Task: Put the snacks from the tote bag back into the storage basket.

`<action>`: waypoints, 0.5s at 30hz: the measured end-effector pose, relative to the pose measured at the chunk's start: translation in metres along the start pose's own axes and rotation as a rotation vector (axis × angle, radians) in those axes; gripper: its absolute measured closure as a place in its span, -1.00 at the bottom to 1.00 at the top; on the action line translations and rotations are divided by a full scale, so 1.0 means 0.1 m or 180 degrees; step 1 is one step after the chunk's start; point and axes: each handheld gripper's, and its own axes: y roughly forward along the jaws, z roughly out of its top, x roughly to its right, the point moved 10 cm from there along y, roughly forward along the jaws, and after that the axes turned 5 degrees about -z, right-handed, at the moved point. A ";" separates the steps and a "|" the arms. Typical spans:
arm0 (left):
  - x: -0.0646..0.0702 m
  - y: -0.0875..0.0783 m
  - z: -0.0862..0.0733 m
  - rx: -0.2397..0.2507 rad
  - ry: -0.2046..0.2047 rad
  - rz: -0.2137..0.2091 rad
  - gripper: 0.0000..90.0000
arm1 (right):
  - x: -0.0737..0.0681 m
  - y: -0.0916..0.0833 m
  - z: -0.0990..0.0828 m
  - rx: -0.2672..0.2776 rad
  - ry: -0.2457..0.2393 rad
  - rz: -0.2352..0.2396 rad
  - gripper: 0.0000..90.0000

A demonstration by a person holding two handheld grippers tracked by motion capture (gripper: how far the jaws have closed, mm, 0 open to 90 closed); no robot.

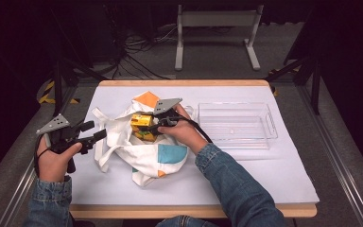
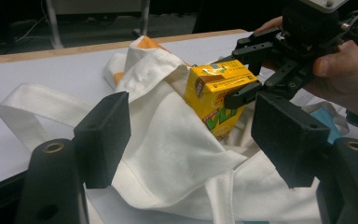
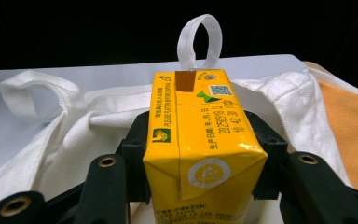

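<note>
Gripping a yellow drink carton [image 3: 200,135] on both sides, the right claw [image 1: 146,126] holds it at the mouth of a white tote bag [image 1: 144,151]; in the right gripper view both pads sit flat against the carton's side walls. The bag lies crumpled on the white-covered bench [image 1: 274,175], its handles [image 1: 101,137] spread toward the left claw [image 1: 94,132]. That claw stands open just beside the bag, nothing between its pads, aimed at the carton. A clear plastic tray [image 1: 236,125] sits on the bench, near the person's right hand [image 1: 184,132].
</note>
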 end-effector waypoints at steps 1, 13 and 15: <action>0.00 0.00 0.00 0.0002 0.0010 0.0001 -0.35 | 0.00 -0.01 0.01 0.0011 0.0015 -0.0007 0.15; 0.00 -0.01 0.00 0.0010 -0.0013 0.0009 -0.35 | 0.02 -0.20 0.34 0.0228 -0.0002 0.0035 0.15; 0.00 -0.01 0.00 0.0007 -0.0011 0.0013 -0.35 | 0.01 -0.24 0.39 0.0256 -0.0002 0.0043 0.15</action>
